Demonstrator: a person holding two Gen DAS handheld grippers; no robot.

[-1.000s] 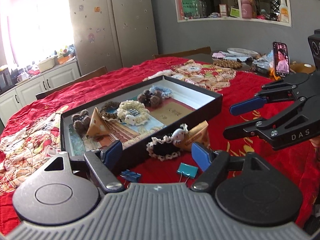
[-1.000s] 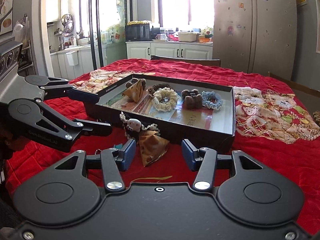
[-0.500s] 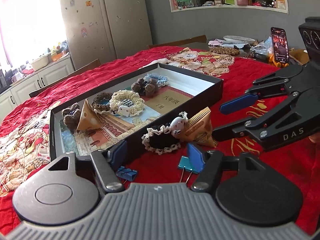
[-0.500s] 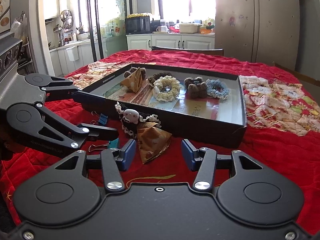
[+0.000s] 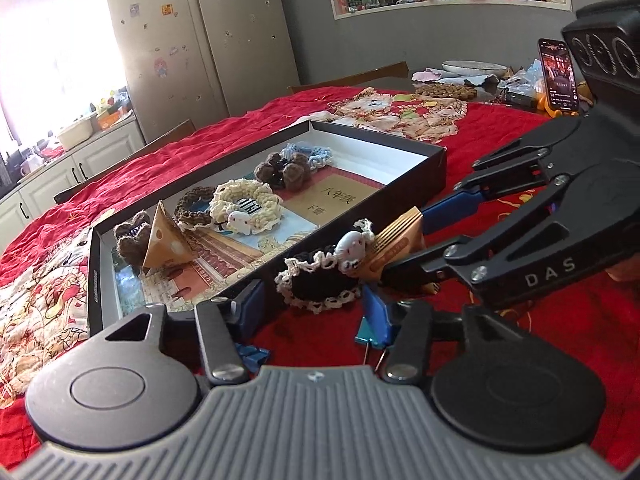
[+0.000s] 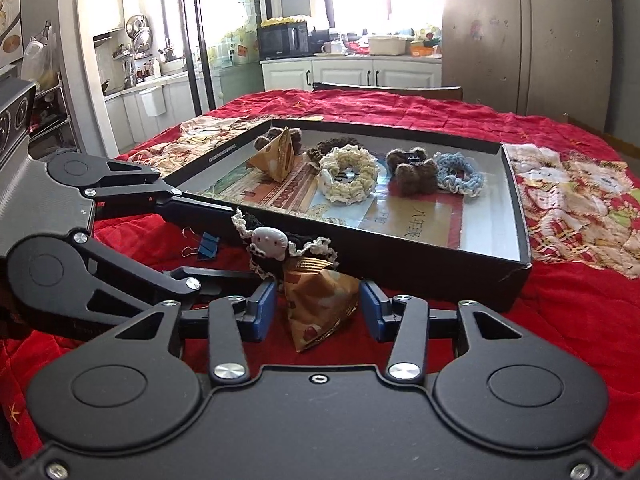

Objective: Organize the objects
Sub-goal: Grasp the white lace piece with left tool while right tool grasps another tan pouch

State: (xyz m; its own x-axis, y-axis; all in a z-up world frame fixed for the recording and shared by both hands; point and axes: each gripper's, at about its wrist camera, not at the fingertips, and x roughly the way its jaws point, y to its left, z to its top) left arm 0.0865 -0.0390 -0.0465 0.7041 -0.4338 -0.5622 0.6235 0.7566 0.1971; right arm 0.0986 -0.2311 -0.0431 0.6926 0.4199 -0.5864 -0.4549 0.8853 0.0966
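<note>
Both of your grippers have closed in since a second ago. Right gripper (image 6: 318,310): fingers open, straddling the gold packet (image 6: 318,306) on the surface beside the black tray (image 6: 516,220). Left gripper (image 5: 310,306): fingers open, empty. Risk: the black scrunchie (image 6: 276,248) touches the packet and may snag.

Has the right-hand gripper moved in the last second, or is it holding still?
Yes. The right gripper has come forward and down toward the black tray; its open fingers now sit on either side of the brown pyramid packet.
</note>
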